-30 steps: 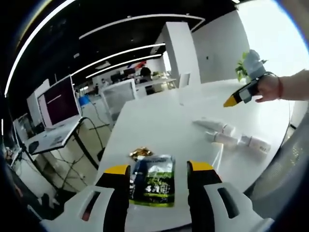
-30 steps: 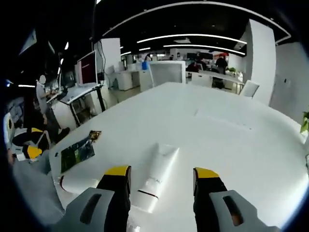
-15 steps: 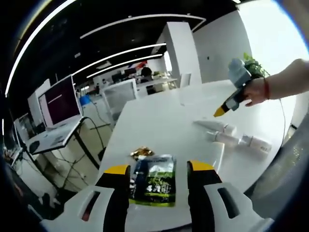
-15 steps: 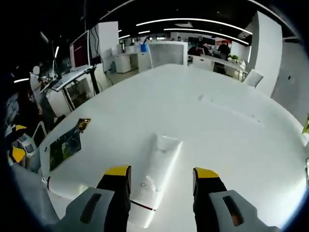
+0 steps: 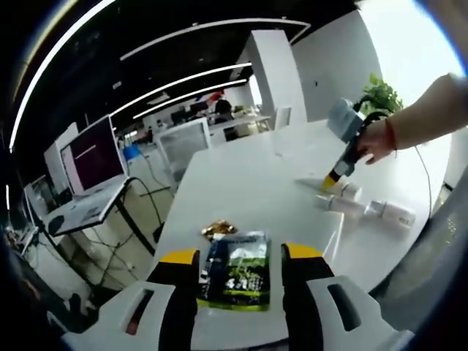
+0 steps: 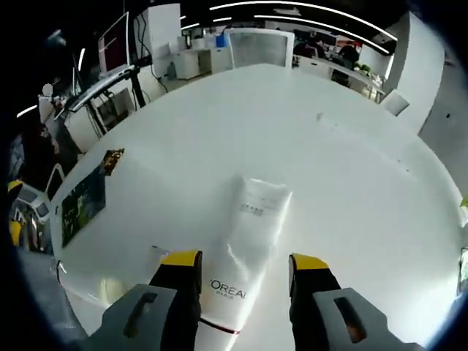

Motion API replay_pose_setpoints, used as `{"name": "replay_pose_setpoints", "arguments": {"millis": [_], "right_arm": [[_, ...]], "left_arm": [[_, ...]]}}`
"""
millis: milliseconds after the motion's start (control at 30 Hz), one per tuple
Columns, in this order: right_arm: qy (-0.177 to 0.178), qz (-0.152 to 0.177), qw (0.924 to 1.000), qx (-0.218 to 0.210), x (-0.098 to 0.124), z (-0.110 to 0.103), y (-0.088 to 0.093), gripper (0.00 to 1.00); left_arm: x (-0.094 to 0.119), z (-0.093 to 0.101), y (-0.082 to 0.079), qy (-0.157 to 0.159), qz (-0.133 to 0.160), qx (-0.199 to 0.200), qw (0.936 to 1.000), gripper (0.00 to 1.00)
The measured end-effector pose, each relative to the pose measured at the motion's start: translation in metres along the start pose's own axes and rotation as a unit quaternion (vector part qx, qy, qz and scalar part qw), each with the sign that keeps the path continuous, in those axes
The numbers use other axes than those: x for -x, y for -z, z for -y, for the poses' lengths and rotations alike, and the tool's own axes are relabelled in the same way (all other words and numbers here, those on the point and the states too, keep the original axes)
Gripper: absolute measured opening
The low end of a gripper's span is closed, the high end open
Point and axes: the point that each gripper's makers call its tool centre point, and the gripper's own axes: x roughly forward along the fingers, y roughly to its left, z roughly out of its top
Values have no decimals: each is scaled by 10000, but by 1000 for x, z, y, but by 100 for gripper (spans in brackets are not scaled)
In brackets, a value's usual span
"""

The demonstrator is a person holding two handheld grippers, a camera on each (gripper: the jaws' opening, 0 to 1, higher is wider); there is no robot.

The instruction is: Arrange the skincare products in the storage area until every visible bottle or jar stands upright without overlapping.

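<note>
Right tool (image 6: pixel 241 265), jaws wide, straddles a flat glossy white tube (image 6: pixel 248 245) (lying, perhaps plastic).

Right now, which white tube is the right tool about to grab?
The big flat white tube with dark lettering, lying between the open right tool. The other tubes lie beside it, nearer the person.

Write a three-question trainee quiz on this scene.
1. True or false: the white tube lies flat on the table.
2. The right hand-held gripper is: A) open, astride the tube; B) shut on the tube; C) over the green pouch.
3. Fill in: the left hand-held gripper is open over the green ____.

Key: 1 true; 2 A; 3 pouch.
</note>
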Motion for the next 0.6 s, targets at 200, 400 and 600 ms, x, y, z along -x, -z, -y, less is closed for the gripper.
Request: {"name": "replay_pose_setpoints", "arguments": {"millis": [200, 400, 600], "right_arm": [[32, -669, 9964, 520, -8, -7, 8, 42], [-127, -1003, 9948, 155, -10, -4, 8, 40], [-251, -1434, 9884, 437, -13, -4, 7, 40]], "left_arm": [[0, -1, 1, -33, -23, -49, 10000, 45], [0, -3, 0, -90, -2, -18, 10000, 44], [0, -1, 1, -80, -34, -86, 9999, 43]]}}
